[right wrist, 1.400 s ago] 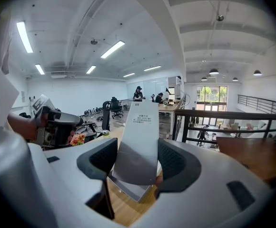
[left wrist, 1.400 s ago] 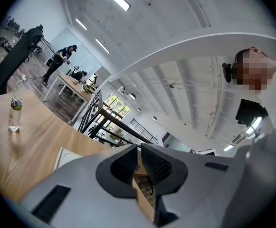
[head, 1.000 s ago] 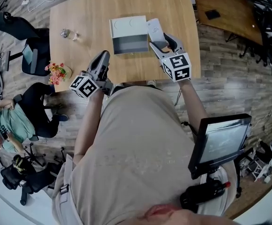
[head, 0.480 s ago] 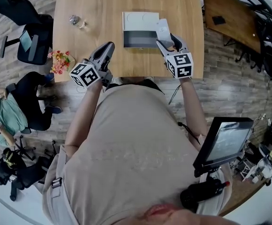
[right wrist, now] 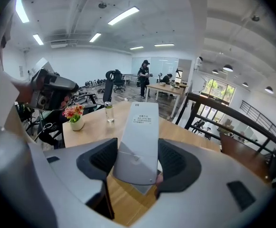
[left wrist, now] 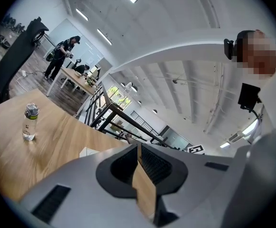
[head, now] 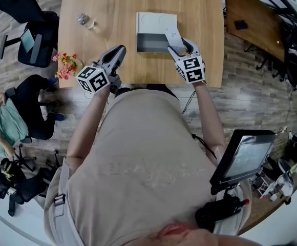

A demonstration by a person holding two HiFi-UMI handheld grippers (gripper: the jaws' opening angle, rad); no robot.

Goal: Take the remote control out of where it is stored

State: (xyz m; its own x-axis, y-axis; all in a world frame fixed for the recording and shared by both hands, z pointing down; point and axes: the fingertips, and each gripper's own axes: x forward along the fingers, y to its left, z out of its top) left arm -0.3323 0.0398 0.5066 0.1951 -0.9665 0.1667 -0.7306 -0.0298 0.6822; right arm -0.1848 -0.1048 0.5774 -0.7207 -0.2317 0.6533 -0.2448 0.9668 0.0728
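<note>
1. Remote control [right wrist: 139, 137]: white and slim, pinched by my right gripper [head: 181, 47] with 1 pad on each long side; the back, with a printed label, faces that gripper's camera
2. In the head view the remote sticks up out of those jaws over the right near corner of the open storage box [head: 156, 23]; I cannot tell whether it touches the box
3. The box sits on the wooden table [head: 112, 9], white lid laid flat behind, grey inside in view
4. Left gripper [head: 117, 54]: 2 jaws pressed together, nothing between them, over the table's near edge, left of the box and apart from it
5. Bottle [head: 81, 19] stands far left on the table; flower pot [head: 65, 68] at its left near corner
</note>
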